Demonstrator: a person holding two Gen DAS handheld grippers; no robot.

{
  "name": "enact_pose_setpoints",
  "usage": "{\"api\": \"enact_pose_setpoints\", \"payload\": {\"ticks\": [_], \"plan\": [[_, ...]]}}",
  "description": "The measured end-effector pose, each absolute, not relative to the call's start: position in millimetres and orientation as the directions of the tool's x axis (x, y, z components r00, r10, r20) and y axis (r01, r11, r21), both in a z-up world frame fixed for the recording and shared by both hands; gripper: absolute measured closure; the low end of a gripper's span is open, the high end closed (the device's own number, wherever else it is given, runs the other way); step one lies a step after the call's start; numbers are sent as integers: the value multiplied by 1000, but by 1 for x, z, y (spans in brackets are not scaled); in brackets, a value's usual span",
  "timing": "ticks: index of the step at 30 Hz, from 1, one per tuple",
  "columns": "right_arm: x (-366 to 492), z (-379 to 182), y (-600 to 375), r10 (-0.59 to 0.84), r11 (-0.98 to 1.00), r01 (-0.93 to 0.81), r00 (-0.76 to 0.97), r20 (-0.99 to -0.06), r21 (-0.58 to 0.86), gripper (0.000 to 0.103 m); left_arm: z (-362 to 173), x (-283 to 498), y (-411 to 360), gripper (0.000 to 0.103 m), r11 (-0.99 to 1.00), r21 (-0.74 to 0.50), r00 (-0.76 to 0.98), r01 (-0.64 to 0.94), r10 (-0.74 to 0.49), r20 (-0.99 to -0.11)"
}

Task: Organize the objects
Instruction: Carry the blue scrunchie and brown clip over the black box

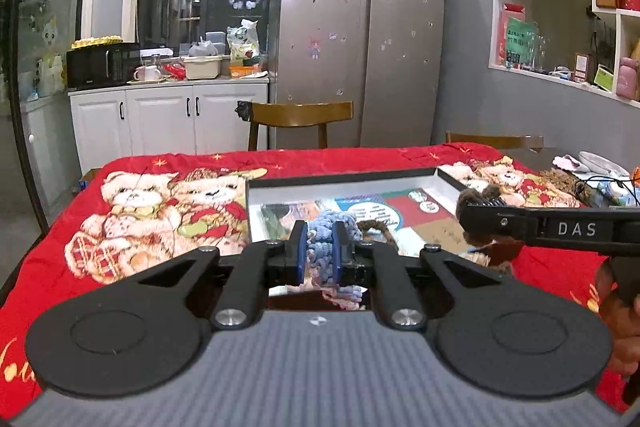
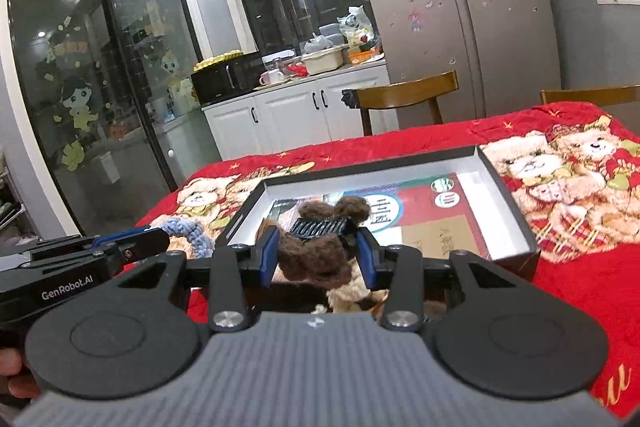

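The left black two-finger gripper (image 1: 320, 251) is clamped on a blue crocheted yarn toy (image 1: 320, 247); beside it, the right black two-finger gripper (image 2: 318, 255) pinches a brown fuzzy yarn toy (image 2: 316, 255).

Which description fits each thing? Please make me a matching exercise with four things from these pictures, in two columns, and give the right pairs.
Things:
1. blue crochet toy
2. brown fuzzy toy
3. box
4. wooden chair

Descriptions:
A. lies open on the red bear blanket, printed papers inside
B. stands behind the table, before the fridge
C. held in the left tool
D. held in the right tool

Pairs: 1-C, 2-D, 3-A, 4-B
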State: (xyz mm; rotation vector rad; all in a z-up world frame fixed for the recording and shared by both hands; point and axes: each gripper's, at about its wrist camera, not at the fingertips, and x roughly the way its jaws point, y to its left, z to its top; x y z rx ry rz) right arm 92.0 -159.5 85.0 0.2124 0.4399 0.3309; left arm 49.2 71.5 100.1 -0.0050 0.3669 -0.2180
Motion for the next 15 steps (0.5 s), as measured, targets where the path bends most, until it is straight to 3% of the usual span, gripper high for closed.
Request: {"api": "enact_pose_setpoints", "payload": {"ticks": [15], "plan": [[121,108,-174,318,938,-233,875,-364,258,59,132,83,51,88,979,-54,914,198,-205,-349]]}}
